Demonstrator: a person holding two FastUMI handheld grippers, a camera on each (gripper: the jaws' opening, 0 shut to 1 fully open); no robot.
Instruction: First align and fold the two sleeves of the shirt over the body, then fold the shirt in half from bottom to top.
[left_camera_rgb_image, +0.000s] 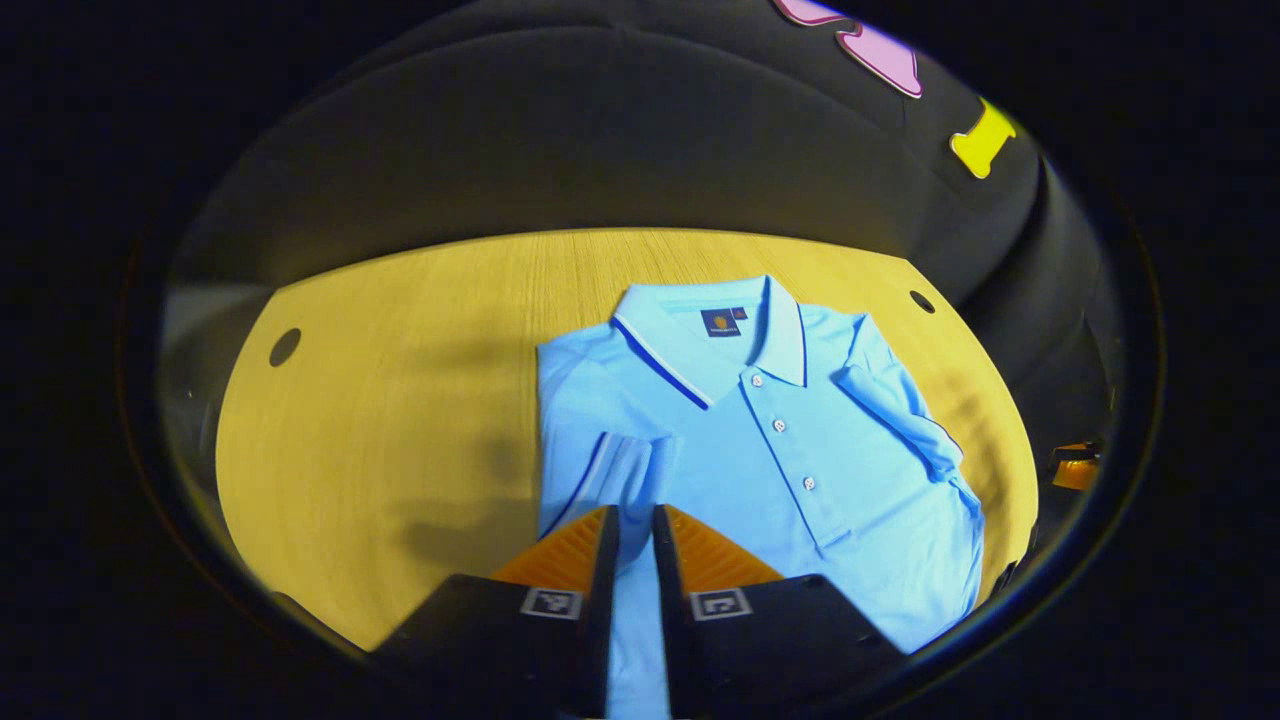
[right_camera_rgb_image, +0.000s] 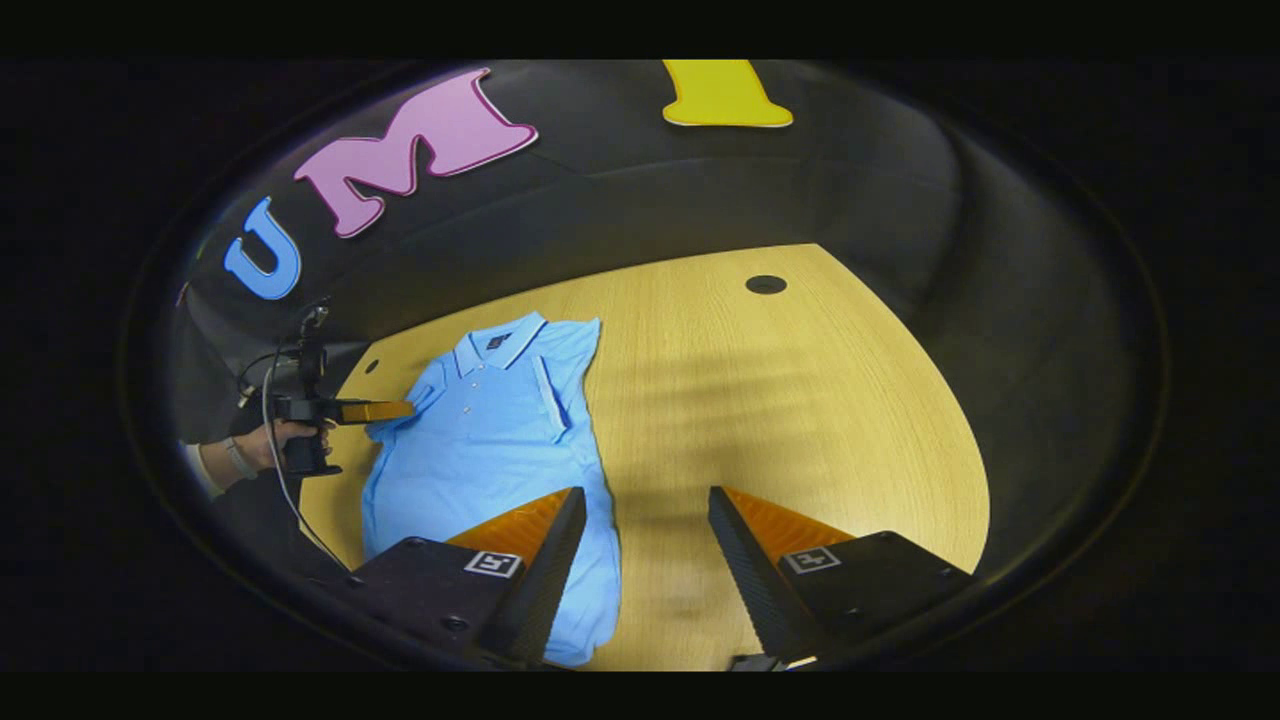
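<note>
Left gripper view, nearest first: the left gripper (left_camera_rgb_image: 635, 525) hangs low over the shirt, its two fingers drawn almost together with a thin strip of blue cloth showing in the gap. Whether the fingers actually pinch the cloth, cannot tell.

Just past the fingertips lies the folded left sleeve (left_camera_rgb_image: 610, 465), its striped cuff laid in over the chest. One light-blue short-sleeved polo shirt (left_camera_rgb_image: 760, 470) lies flat, front up, on the yellow wood-grain table (left_camera_rgb_image: 400, 400). Placket shows four white buttons (left_camera_rgb_image: 777, 425). The other sleeve (left_camera_rgb_image: 895, 410) is also turned in over the body. Beyond that, the collar (left_camera_rgb_image: 700, 340) with dark piping and one dark neck label (left_camera_rgb_image: 722, 322). Two round dark holes (left_camera_rgb_image: 285, 346) sit in the tabletop near its far corners.

Right gripper view: the right gripper (right_camera_rgb_image: 640, 520) is raised above the table, fingers spread wide, nothing between them; its left finger overlaps the shirt's hem edge, the right one is over bare wood. Farther off, a person's hand (right_camera_rgb_image: 265, 445) with a wristband holds the other gripper at the shirt's far side.
</note>
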